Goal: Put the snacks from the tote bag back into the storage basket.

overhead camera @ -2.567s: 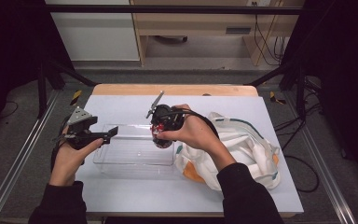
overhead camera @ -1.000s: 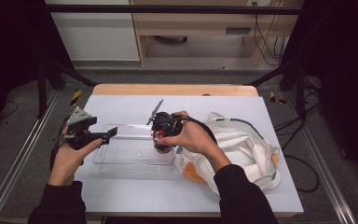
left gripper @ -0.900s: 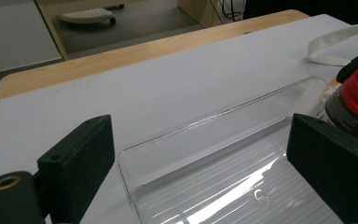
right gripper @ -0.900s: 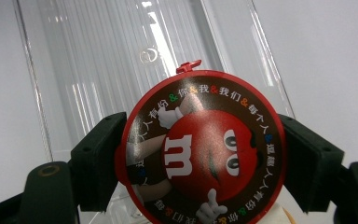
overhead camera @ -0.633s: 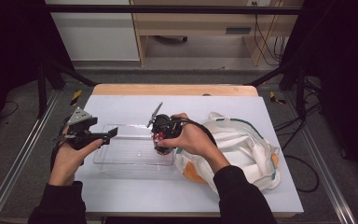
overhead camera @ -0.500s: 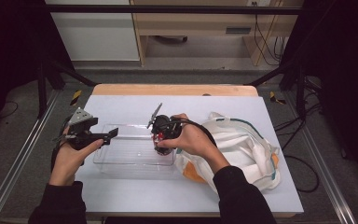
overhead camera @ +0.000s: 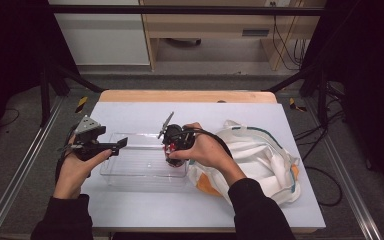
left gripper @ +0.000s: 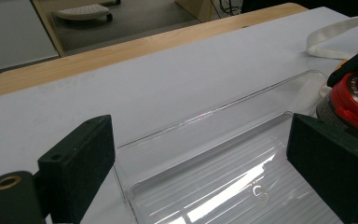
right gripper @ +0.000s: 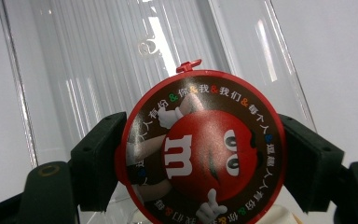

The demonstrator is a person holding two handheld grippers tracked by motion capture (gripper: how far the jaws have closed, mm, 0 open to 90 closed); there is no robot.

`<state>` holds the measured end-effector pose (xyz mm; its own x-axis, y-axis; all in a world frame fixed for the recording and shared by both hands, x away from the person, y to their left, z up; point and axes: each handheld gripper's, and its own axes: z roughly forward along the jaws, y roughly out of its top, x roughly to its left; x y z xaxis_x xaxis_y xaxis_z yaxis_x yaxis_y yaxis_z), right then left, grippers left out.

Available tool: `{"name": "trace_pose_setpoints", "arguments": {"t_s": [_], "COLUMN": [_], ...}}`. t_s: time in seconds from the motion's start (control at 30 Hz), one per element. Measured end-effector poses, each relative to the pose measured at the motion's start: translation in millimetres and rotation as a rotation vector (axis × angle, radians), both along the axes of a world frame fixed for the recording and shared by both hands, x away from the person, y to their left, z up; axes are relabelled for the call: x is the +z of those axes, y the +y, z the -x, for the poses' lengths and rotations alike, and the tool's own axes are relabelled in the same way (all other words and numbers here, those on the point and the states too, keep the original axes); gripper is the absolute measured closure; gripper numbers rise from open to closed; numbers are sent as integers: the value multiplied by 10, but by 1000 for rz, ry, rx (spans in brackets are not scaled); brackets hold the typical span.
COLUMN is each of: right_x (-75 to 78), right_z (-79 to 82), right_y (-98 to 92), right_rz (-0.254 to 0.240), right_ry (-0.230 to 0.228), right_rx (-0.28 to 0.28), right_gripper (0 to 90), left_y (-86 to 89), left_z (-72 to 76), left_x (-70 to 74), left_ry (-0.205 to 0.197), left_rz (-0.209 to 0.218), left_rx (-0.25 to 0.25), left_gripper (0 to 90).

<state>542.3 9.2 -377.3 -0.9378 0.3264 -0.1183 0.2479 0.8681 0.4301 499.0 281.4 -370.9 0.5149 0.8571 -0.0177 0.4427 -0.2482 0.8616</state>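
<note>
a round candy tub (right gripper: 200,149) with a red lid, printed with a red cartoon candy face and a ring of chinese characters, sits at the centre of the right gripper view, clamped by its sides between the two black pads of your right gripper (right gripper: 200,163); the pads press on the lid's left and right edges, so the jaws are closed on the tub. in the high view the tub (overhead camera: 172,148) shows as a small red-and-dark shape at the middle of the frame, under your right hand (overhead camera: 205,150), over the right end of a clear plastic tray (overhead camera: 130,172). whether it rests on the tray floor or hangs just above it cannot be told. in the left gripper view the tub (left gripper: 354,100) appears at the right edge, beside the tray's far end.

the tray (left gripper: 205,186) is long, ribbed and transparent, lying on the white table top (overhead camera: 145,112) left of centre in the high view. your left gripper (overhead camera: 92,142), at centre left, reaches level over the tray's left end; in its own view its jaws stand wide apart with nothing between them but the tray below. to the right of your right hand lies a crumpled white bag (overhead camera: 260,155) with teal trim and an orange patch.
</note>
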Motion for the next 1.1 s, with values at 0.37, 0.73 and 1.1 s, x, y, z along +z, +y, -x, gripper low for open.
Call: {"name": "trace_pose_setpoints", "arguments": {"t_s": [0.37, 0.73, 1.1], "right_x": [-38, -116, -183], "right_z": [1, -7, -2], "right_y": [16, 34, 52], "right_rz": [24, 47, 64], "right_ry": [0, 6, -3], "right_rx": [10, 17, 41], "right_gripper": [243, 243, 242], "left_y": [-4, -4, 0], "left_z": [0, -2, -5], "left_x": [-2, -5, -12], "left_ry": [0, 2, 6], "left_rz": [-4, -4, -6], "left_rx": [-3, -3, -3], "left_gripper": [77, 77, 77]}}
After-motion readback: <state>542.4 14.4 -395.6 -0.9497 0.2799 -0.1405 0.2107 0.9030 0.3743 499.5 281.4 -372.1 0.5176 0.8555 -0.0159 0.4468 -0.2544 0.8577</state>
